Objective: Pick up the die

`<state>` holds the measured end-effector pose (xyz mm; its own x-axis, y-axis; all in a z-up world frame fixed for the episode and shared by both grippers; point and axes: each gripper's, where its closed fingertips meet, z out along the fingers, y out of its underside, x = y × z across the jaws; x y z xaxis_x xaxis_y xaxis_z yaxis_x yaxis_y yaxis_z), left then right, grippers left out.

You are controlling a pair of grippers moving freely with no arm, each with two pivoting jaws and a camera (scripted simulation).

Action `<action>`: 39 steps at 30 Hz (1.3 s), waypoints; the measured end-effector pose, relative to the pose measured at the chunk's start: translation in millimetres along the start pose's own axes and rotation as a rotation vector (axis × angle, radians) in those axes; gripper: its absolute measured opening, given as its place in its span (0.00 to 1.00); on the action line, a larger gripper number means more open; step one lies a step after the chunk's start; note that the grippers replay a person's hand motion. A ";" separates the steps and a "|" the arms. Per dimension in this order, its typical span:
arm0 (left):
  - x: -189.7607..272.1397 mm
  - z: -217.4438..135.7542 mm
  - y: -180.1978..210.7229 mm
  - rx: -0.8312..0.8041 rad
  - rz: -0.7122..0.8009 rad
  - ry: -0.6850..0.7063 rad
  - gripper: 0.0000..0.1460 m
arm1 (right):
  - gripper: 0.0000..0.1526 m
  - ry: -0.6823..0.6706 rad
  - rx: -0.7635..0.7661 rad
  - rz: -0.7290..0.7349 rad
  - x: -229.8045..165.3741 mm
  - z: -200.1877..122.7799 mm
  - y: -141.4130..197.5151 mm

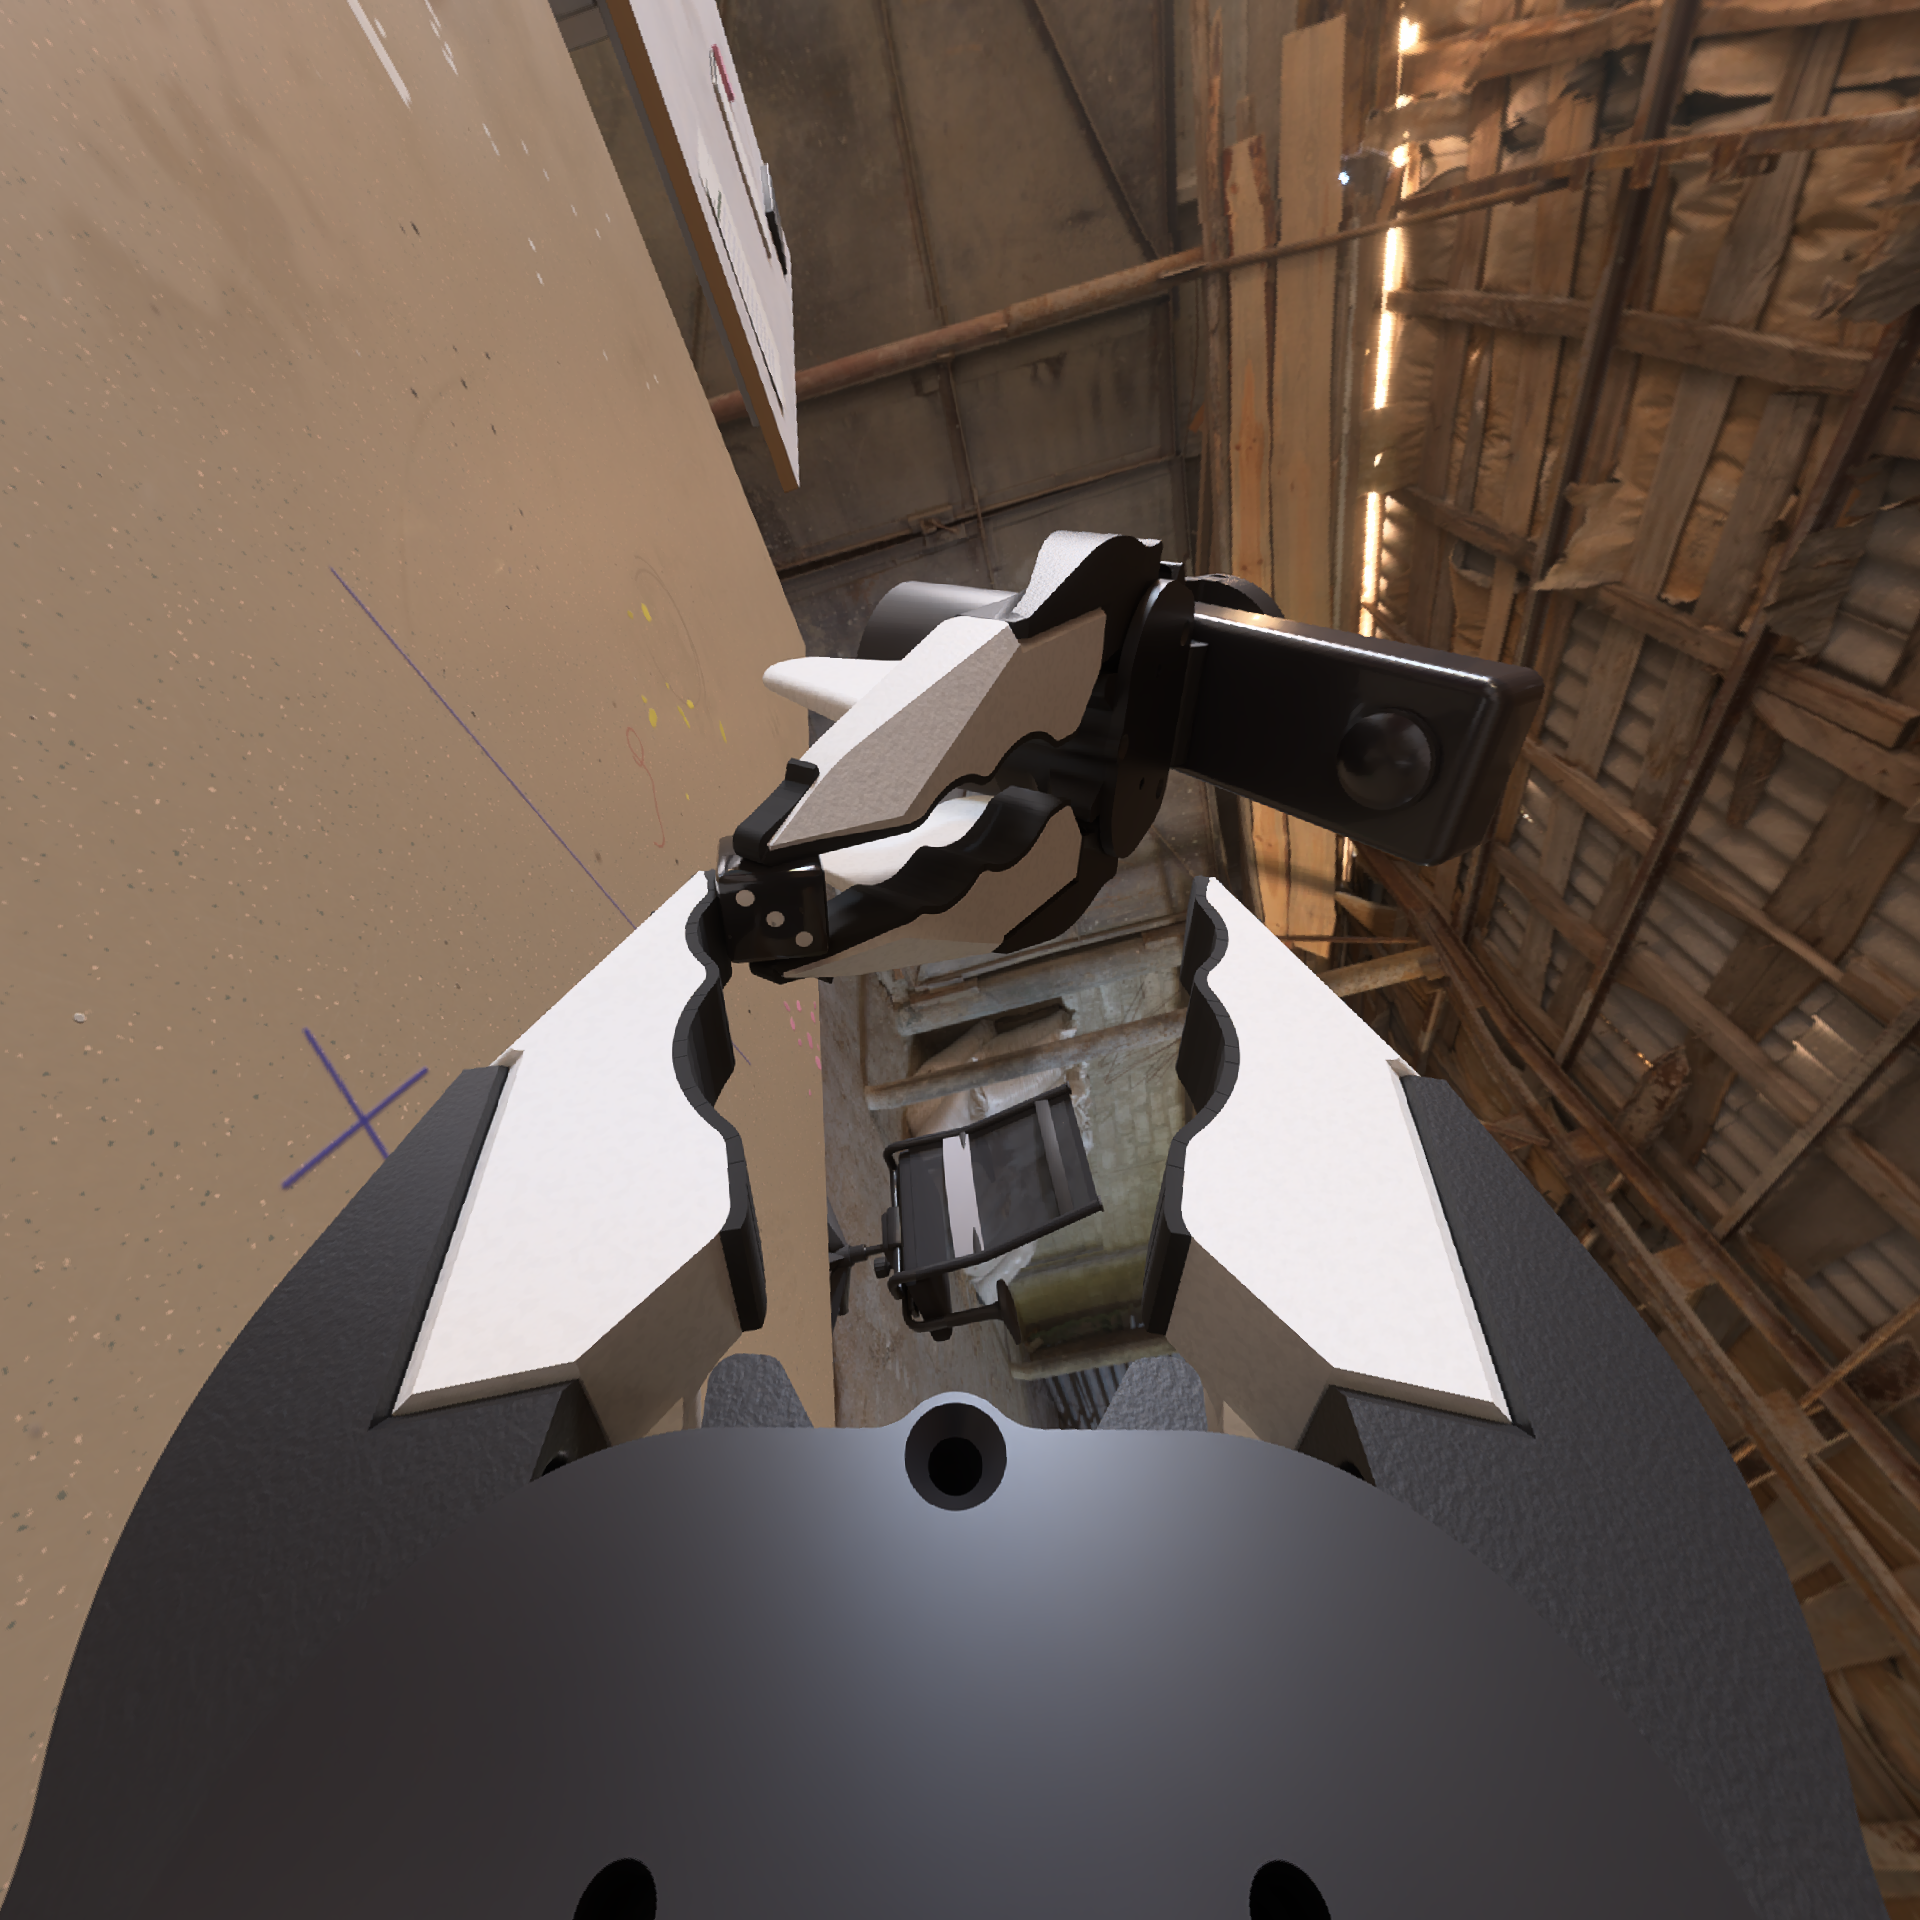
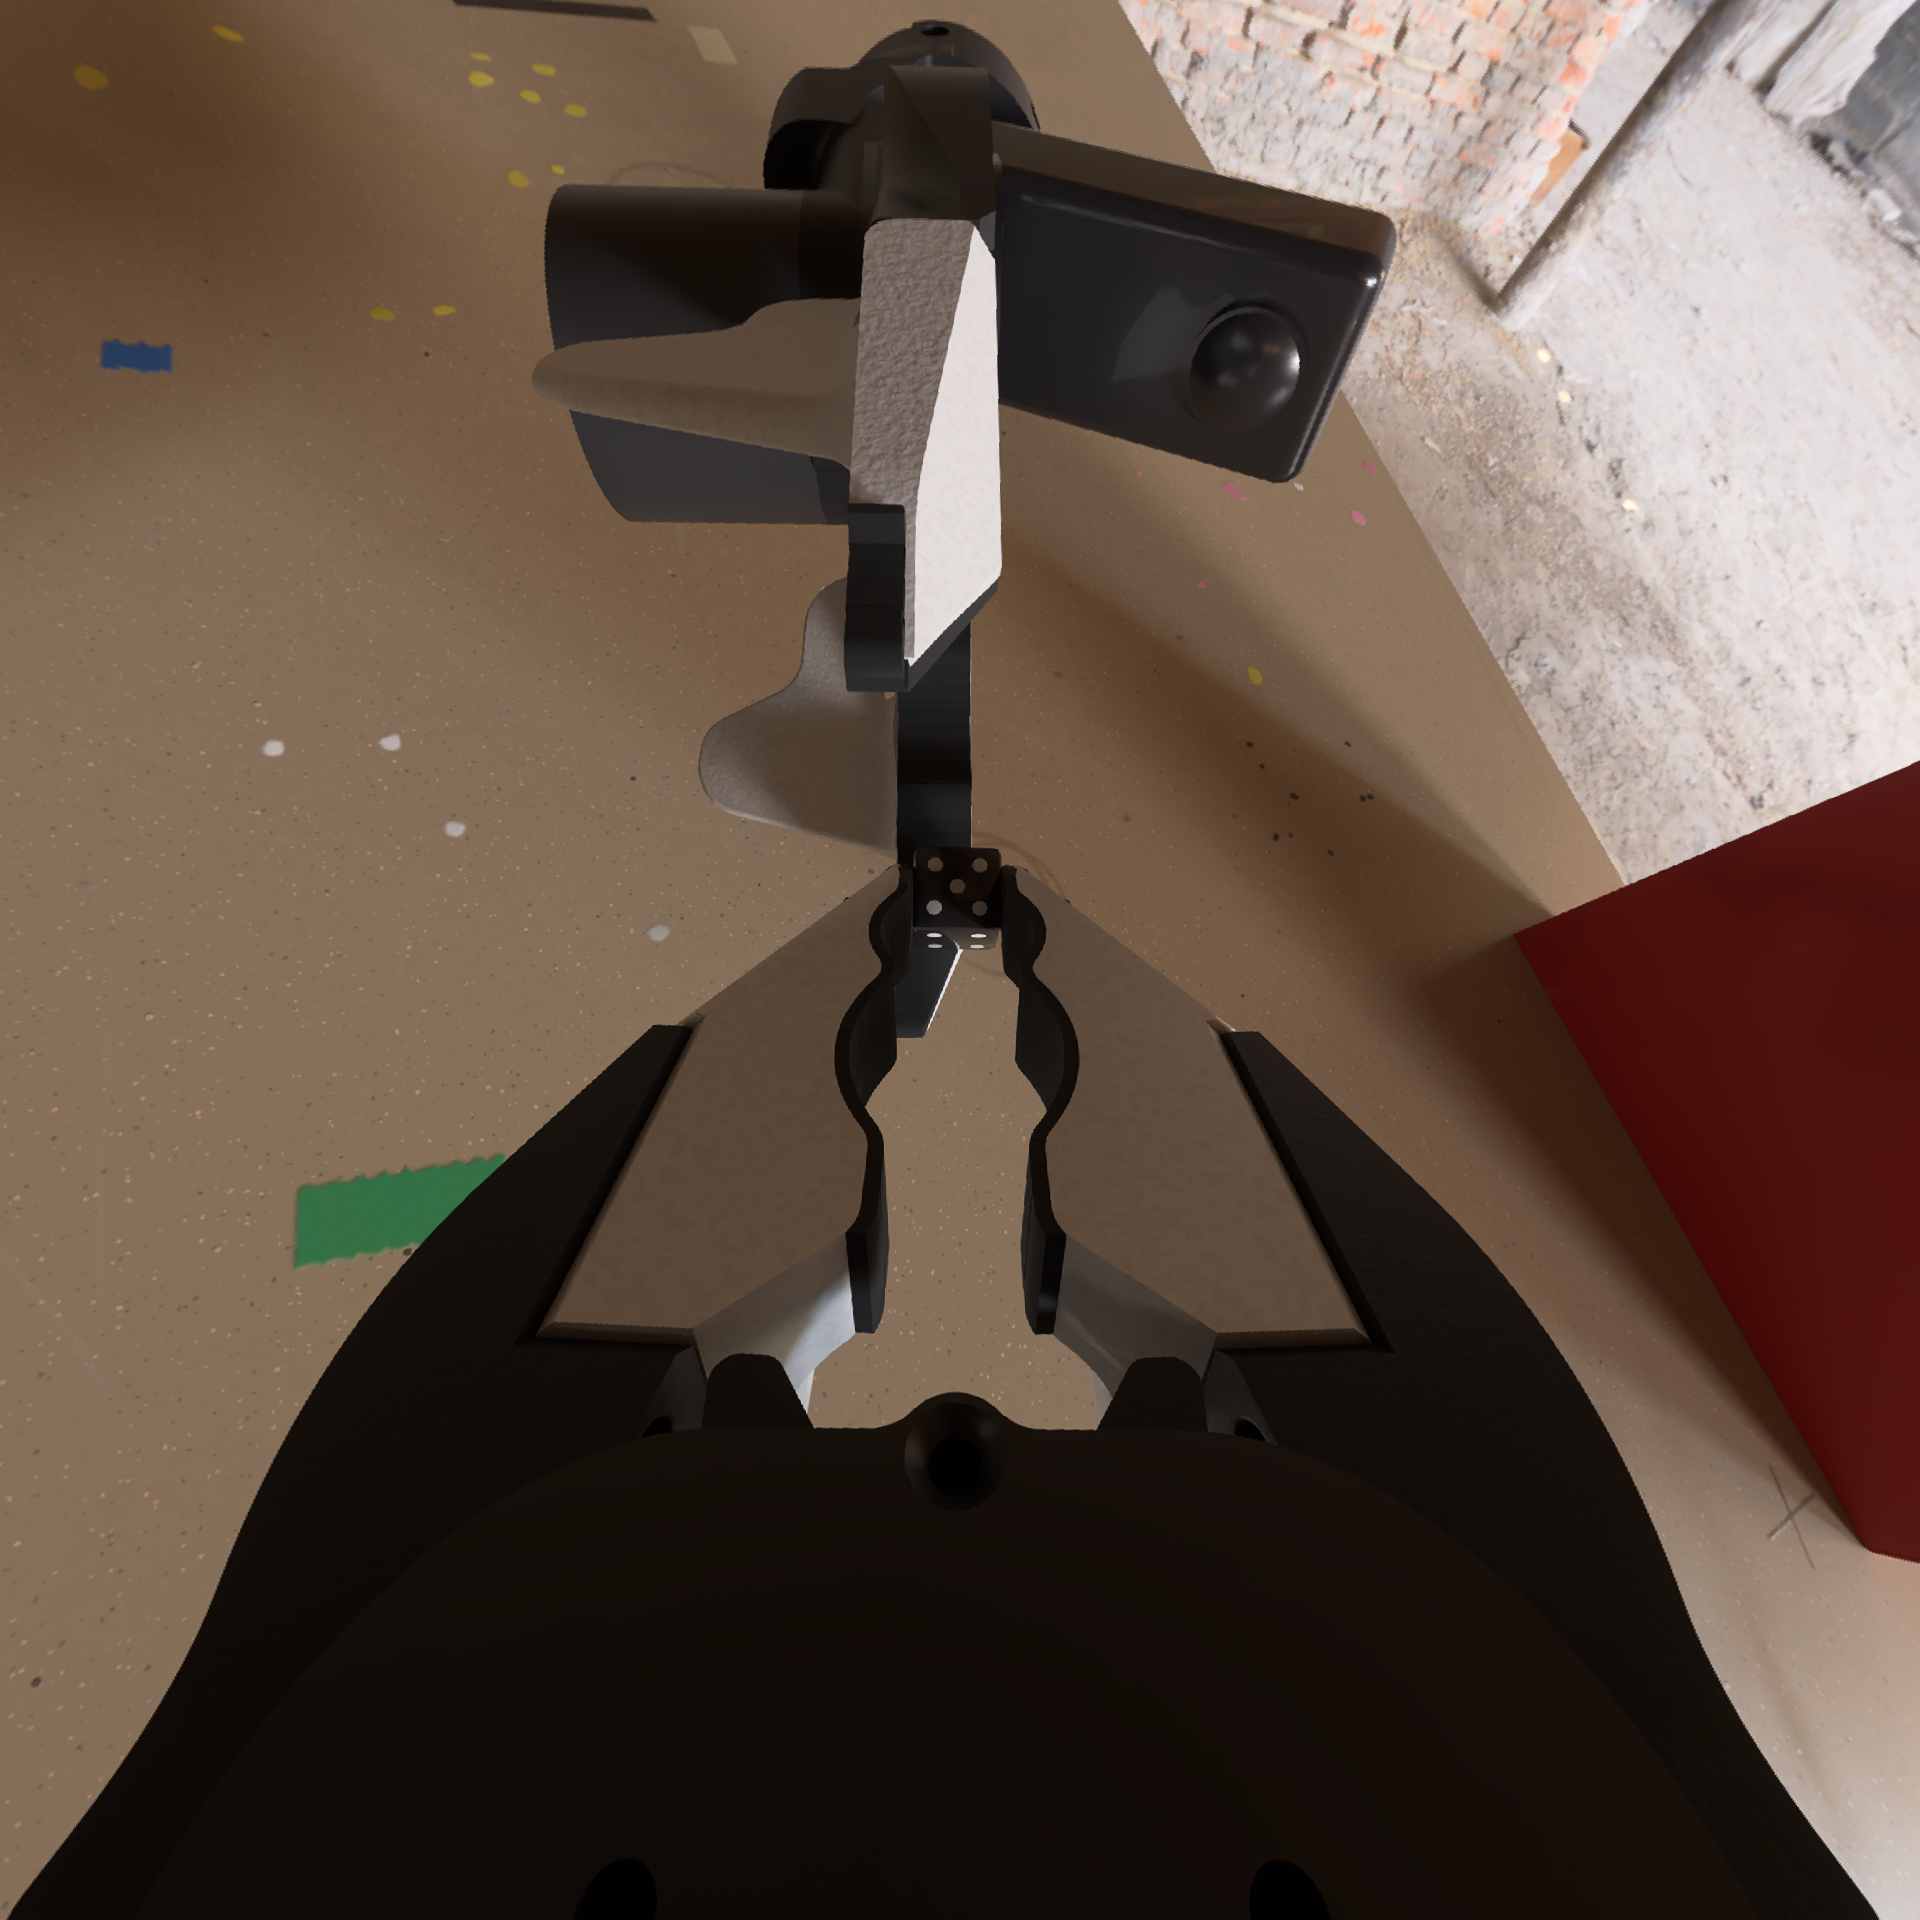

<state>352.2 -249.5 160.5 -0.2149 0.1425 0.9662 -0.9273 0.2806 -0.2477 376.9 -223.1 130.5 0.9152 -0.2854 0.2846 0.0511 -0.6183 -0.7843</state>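
The speckled tan tabletop (image 2: 312, 935) fills the left of the right wrist view, a dark red box (image 2: 1745, 1143) at right. The left gripper (image 1: 951, 935), jaws wide apart, holds nothing. The right gripper (image 2: 956, 904) has its tips clamped on the small black white-pipped die (image 2: 958, 896), frame centre. Lift straight, keeping squeeze steady. Whether the die has cleared the table is hard to judge.

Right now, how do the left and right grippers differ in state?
The right gripper is shut on the black die, pinching it at the fingertips; the left gripper is open and holds nothing. One left fingertip sits right beside the die; whether it touches is unclear. Both have the same white fingers with black pads.
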 end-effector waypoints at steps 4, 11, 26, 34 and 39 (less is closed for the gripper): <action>-2.0 1.1 1.3 -0.009 0.000 -0.009 0.62 | 0.11 -0.002 -0.020 -0.009 -1.2 1.0 2.4; -8.9 1.4 2.5 -0.019 0.001 -0.047 0.56 | 0.11 0.000 -0.034 -0.015 -2.2 2.5 4.3; -17.8 -0.4 2.1 -0.030 -0.030 -0.087 0.53 | 0.11 0.022 -0.080 -0.015 -2.6 7.8 8.6; -19.3 0.9 5.4 -0.047 -0.035 -0.119 0.58 | 0.11 0.032 -0.129 -0.041 -5.6 9.6 11.1; -17.2 1.6 7.5 -0.062 -0.019 -0.136 0.60 | 0.11 0.029 -0.123 -0.036 -6.5 9.1 10.1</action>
<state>348.4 -251.3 142.1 -0.2411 0.0078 0.9705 -0.9119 0.3405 -0.2293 375.1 -220.8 115.7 0.9015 -0.2816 0.3287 0.0325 -0.7133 -0.7001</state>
